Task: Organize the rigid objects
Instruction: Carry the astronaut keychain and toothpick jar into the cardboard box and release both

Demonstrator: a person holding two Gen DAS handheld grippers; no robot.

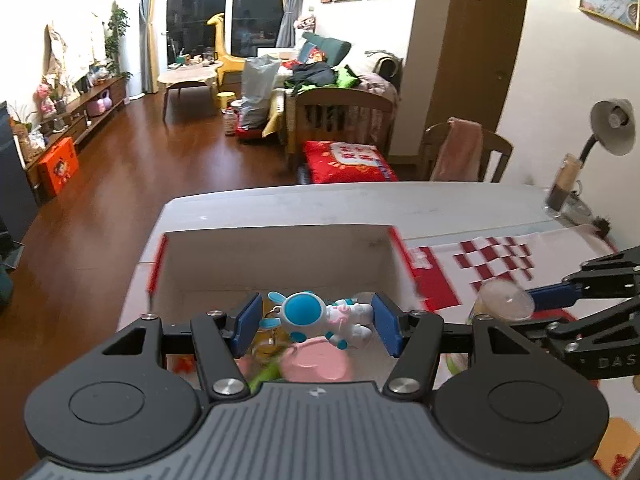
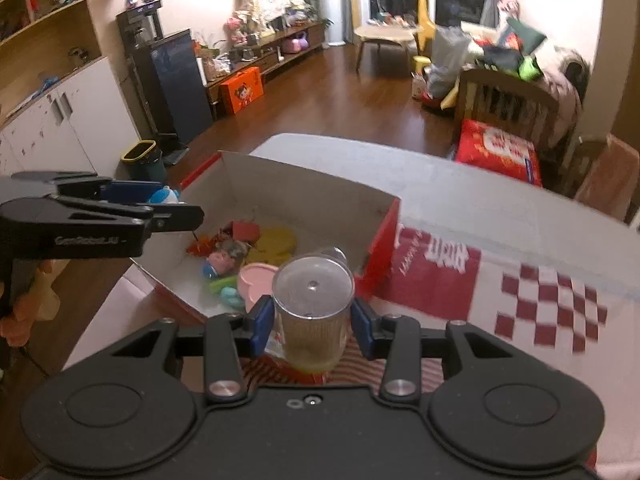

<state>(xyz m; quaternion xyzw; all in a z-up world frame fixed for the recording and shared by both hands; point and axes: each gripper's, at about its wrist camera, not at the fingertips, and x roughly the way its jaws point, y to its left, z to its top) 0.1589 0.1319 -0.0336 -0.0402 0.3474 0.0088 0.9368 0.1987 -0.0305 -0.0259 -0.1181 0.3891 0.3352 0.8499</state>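
My left gripper (image 1: pixel 316 322) is over the open red-and-white cardboard box (image 1: pixel 280 256). A blue-and-white astronaut toy (image 1: pixel 324 316) lies between its blue pads without touching either one. My right gripper (image 2: pixel 312 320) is shut on a clear plastic jar (image 2: pixel 312 308) with a clear lid, just outside the box's (image 2: pixel 380 248) near right corner. The left gripper (image 2: pixel 156 196) with the toy (image 2: pixel 164 196) shows over the box's left side. In the box lie a pink lid (image 2: pixel 256 280), a yellow disc (image 2: pixel 276 246) and several small toys.
The box stands on a white table (image 1: pixel 440 208) with a red-and-white checked cloth (image 1: pixel 496 264). A desk lamp (image 1: pixel 608 132) and a glass (image 1: pixel 560 184) stand at the far right. A wooden chair (image 1: pixel 468 152) stands behind the table.
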